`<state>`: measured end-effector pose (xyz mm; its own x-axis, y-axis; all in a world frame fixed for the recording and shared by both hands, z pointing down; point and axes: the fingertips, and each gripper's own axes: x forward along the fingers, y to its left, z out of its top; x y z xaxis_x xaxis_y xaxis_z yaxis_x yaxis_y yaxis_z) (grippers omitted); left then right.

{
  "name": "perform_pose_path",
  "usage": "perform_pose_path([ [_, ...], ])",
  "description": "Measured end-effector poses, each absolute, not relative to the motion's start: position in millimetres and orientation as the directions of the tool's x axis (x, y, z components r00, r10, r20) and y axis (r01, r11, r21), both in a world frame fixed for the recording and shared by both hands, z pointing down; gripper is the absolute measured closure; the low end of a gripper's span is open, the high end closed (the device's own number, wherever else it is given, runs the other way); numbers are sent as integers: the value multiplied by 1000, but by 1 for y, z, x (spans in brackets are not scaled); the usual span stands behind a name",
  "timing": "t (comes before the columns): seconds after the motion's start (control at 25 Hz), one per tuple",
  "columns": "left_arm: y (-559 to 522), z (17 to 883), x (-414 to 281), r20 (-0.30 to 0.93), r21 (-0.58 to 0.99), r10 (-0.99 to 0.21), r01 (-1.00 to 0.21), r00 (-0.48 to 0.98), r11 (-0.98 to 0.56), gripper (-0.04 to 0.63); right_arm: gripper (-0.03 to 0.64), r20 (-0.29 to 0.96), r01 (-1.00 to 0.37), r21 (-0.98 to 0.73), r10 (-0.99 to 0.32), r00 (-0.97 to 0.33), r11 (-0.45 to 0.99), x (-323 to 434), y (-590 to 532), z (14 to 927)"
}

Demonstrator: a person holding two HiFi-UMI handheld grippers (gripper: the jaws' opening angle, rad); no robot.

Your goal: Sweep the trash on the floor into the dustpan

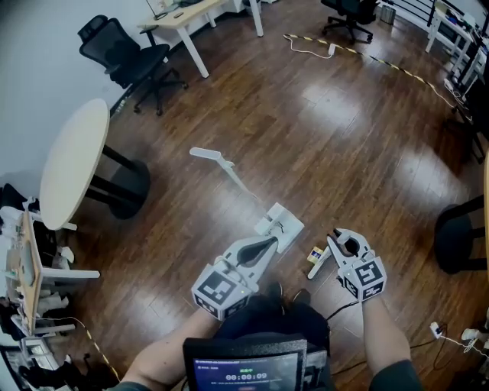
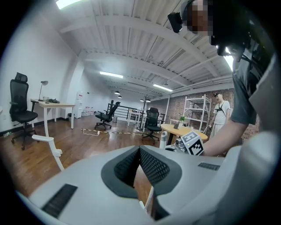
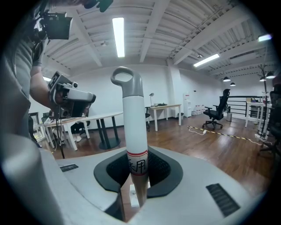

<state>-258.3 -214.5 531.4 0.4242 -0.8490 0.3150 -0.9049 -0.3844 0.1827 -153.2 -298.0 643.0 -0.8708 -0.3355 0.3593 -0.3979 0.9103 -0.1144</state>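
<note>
Standing on dark wood plank floor (image 1: 328,145), looking steeply down.

Your left gripper (image 1: 263,246): jaws drawn together, dark ribbed pads (image 2: 153,168) meeting at the tips. Nothing clearly pinched. A thin white edge shows through the slit lower down; cannot tell what it is. In the head view the tip overlaps the near edge of the white plastic dustpan (image 1: 280,224); touching or not, cannot tell.

The dustpan sits on the floor just ahead of your feet. Its long white handle with the looped end (image 1: 228,172) runs away up-left. The same handle shows at the left of the left gripper view (image 2: 50,148).

Your right gripper (image 1: 349,243): clamped on a white broom handle with a grey loop cap (image 3: 134,125). The handle stands upright between the pads, with a red band and black printed characters just above the grip. In the head view the broom's white lower end (image 1: 321,265) reaches the floor just left of this gripper.

Trash: one small yellow-and-blue scrap (image 1: 315,253) on the floor, against the broom's lower end, just right of the dustpan and not in it.

Surroundings: round white table on a black pedestal (image 1: 72,164) at left. Black office chair (image 1: 126,55) and white desk (image 1: 183,17) beyond it. A yellow-and-black taped cable (image 1: 359,52) crosses the far floor. A dark screen (image 1: 244,370) sits at your chest. A second person (image 2: 219,112) stands by metal shelving at the back.
</note>
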Motion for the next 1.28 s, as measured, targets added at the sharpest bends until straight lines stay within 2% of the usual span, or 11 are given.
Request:
perform_pose_path([
  [0.2, -217, 536, -285, 324, 180, -845, -905, 424, -385, 594, 529, 357, -450, -130, -382, -853, 883, -168, -304, 641],
  [0.4, -236, 542, -306, 298, 219, -814, -865, 499, -451, 594, 529, 355, -467, -141, -396, -847, 873, -197, -311, 643],
  [0.8, -245, 551, -431, 307, 184, -741, -801, 597, -570, 594, 529, 369, -511, -79, -452, -812, 856, -324, -318, 659],
  [1.28, -233, 549, -550, 295, 191, -762, -817, 576, -544, 594, 537, 290, -518, -82, -477, -830, 851, -457, -315, 645],
])
